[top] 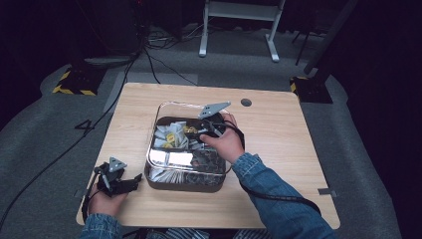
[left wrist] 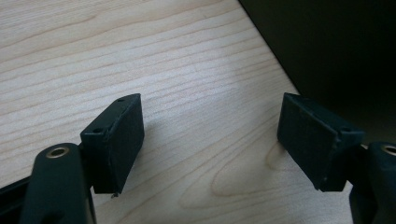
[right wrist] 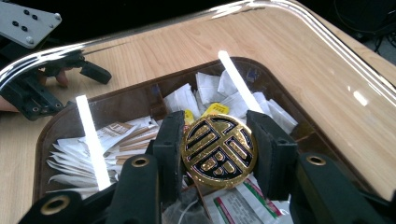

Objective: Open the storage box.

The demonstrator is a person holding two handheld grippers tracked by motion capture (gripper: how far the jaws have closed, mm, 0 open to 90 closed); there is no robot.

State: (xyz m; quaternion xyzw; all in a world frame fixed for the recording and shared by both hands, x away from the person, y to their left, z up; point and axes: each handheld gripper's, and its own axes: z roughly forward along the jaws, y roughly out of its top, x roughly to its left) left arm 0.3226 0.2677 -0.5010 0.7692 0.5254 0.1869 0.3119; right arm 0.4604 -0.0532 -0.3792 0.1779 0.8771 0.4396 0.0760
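— Over the box's (top: 160, 113) far-right compartment — the right gripper (right wrist: 218, 151) clamps the gold medallion (right wrist: 218, 150) edge-on?
— Yes, face upright between pads; left gripper (left wrist: 210, 140) rests empty, jaws parted, near the table's (top: 278, 134) front-left corner.

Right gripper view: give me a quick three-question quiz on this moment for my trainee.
1. True or false: the right gripper is clamped on the gold-and-black round medallion.
2. Where does the left gripper sit? A: inside the compartment box. B: on the wooden table, left of the box. C: on the floor.
3. In a few words: what lies in the box behind the medallion?

Key: 1 true, a pad presses on each side of it. 2 B. 3 white paper sachets.
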